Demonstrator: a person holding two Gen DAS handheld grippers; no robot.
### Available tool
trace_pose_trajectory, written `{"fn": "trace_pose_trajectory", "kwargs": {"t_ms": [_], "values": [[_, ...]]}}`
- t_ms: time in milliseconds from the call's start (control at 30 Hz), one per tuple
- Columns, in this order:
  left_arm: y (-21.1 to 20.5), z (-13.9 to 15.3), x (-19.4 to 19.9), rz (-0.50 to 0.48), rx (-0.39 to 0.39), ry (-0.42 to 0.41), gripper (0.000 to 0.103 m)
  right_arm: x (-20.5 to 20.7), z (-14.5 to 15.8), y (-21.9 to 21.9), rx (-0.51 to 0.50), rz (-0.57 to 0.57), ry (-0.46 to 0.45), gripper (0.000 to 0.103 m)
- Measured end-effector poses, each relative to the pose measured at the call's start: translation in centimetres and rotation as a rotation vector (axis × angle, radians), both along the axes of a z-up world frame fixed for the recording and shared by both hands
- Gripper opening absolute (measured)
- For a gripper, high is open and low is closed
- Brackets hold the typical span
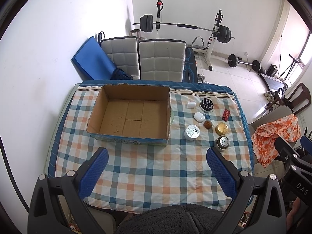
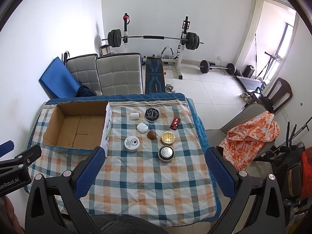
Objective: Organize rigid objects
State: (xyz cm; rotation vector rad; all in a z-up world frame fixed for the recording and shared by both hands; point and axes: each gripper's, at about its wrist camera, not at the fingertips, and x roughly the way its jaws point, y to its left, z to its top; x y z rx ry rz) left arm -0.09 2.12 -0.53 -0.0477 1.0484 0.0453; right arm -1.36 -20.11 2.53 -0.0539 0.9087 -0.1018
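An empty cardboard box [image 1: 128,115] [image 2: 76,126] stands on the checked tablecloth at the left. To its right lie several small objects: a white round tin [image 1: 192,132] [image 2: 132,143], a silver perforated tin [image 1: 222,143] [image 2: 165,154], a gold tin [image 1: 221,128] [image 2: 168,138], a walnut [image 1: 206,125] [image 2: 151,135], a white earbud case [image 1: 199,116] [image 2: 142,127], a black round tin [image 1: 207,104] [image 2: 152,114], a small white cylinder [image 1: 191,104] [image 2: 134,116] and a red box [image 1: 226,114] [image 2: 174,123]. My left gripper [image 1: 157,171] and right gripper [image 2: 154,173] are both open and empty, above the table's near edge.
Two padded chairs [image 1: 161,60] stand behind the table [image 1: 136,175]. A chair with an orange cloth [image 2: 249,138] stands to the right. A weight bench and barbell [image 2: 154,39] stand at the back wall. A blue mat [image 1: 91,58] leans at the left.
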Motion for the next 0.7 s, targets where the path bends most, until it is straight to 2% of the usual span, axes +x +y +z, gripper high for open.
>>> {"fn": "trace_pose_trajectory", "kwargs": {"t_ms": [33, 200, 533, 700], "values": [[-0.4, 0.9, 0.5, 0.004, 0.0, -0.001, 0.103, 0.0, 0.0, 0.0, 0.0, 0.0, 0.0, 0.103], [-0.2, 1.3, 0.9, 0.003, 0.001, -0.002, 0.103, 0.0, 0.1, 0.1, 0.001, 0.006, 0.001, 0.103], [-0.3, 1.3, 0.8, 0.004, -0.001, -0.002, 0.103, 0.0, 0.4, 0.2, 0.003, 0.005, 0.002, 0.103], [-1.1, 0.7, 2.3, -0.008, -0.008, 0.021, 0.103, 0.9, -0.5, -0.8, 0.023, -0.015, 0.028, 0.103]]}}
